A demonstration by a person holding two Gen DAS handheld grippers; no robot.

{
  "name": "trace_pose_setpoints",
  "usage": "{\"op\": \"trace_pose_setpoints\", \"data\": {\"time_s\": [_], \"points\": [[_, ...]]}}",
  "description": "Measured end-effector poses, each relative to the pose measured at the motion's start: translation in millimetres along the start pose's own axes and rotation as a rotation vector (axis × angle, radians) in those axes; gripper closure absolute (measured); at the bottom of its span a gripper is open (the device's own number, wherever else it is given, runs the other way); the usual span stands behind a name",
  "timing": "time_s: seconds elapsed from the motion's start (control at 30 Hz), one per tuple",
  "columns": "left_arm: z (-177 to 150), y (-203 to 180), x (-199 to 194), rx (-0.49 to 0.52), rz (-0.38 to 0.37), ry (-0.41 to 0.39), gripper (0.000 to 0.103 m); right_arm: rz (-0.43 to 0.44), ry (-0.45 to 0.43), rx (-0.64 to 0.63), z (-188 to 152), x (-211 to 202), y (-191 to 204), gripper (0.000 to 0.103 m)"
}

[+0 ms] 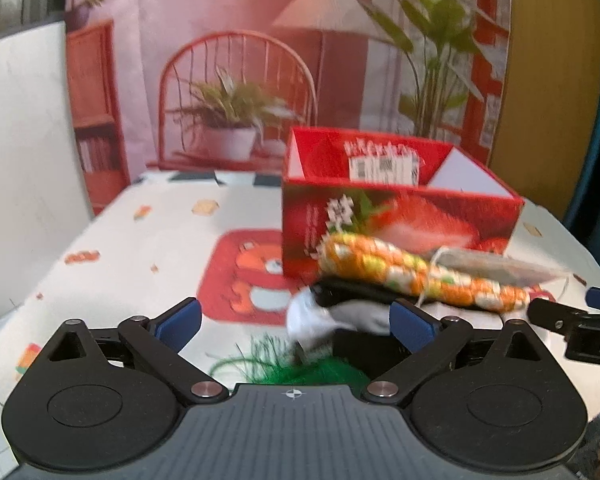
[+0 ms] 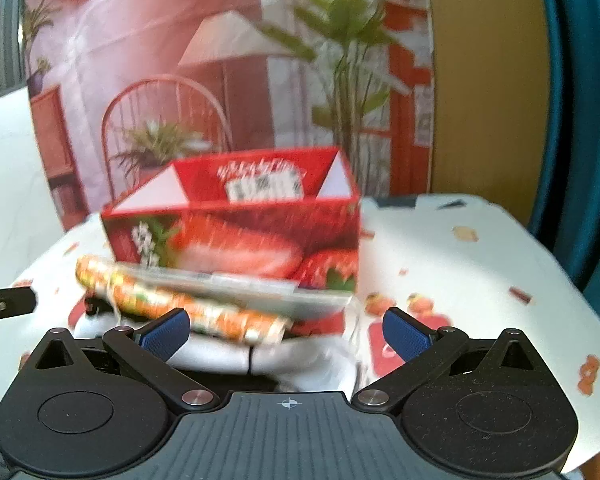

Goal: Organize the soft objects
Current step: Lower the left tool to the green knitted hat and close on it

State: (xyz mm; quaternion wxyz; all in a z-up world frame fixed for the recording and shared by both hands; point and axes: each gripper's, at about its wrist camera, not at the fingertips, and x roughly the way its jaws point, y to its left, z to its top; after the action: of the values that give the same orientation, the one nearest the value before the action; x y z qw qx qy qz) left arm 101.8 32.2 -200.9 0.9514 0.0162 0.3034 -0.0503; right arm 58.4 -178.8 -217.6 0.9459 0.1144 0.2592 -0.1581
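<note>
A long soft roll patterned in orange, yellow and white [image 1: 412,276] [image 2: 180,304], with a grey card tag [image 1: 500,268] tied to it, lies on a pile of white and black soft items [image 1: 320,314] [image 2: 260,354] in front of an open red strawberry box [image 1: 396,208] [image 2: 236,236]. A green fuzzy piece [image 1: 300,368] lies close under my left gripper [image 1: 296,322]. That gripper is open, and the white item's end sits between its fingers. My right gripper [image 2: 286,334] is open over the pile from the other side, holding nothing. Both views are blurred.
The table [image 1: 140,248] [image 2: 460,264] wears a white cloth with small orange prints and a red bear patch. A printed backdrop of a chair, lamp and plants [image 1: 236,80] stands behind the box. A white panel [image 1: 24,160] borders the left side.
</note>
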Motion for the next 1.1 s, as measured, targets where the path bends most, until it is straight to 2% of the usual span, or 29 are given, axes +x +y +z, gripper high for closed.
{"op": "trace_pose_setpoints", "data": {"time_s": [0.37, 0.6, 0.83, 1.1], "points": [[-7.5, 18.5, 7.5, -0.057, -0.011, 0.074, 0.016, 0.072, 0.066, -0.044, -13.7, 11.8, 15.0, 0.002], [-4.2, 35.2, 2.4, -0.054, 0.002, 0.057, 0.021, 0.116, 0.086, -0.098, -16.0, 19.6, 37.5, 0.009], [-8.0, 47.2, 8.4, -0.058, -0.01, 0.071, 0.035, 0.2, 0.093, -0.154, -15.0, 25.6, 63.7, 0.017], [-17.4, 61.5, 20.5, -0.103, 0.012, 0.12, 0.039, 0.269, 0.125, -0.217, -18.2, 35.9, 87.2, 0.027]]}}
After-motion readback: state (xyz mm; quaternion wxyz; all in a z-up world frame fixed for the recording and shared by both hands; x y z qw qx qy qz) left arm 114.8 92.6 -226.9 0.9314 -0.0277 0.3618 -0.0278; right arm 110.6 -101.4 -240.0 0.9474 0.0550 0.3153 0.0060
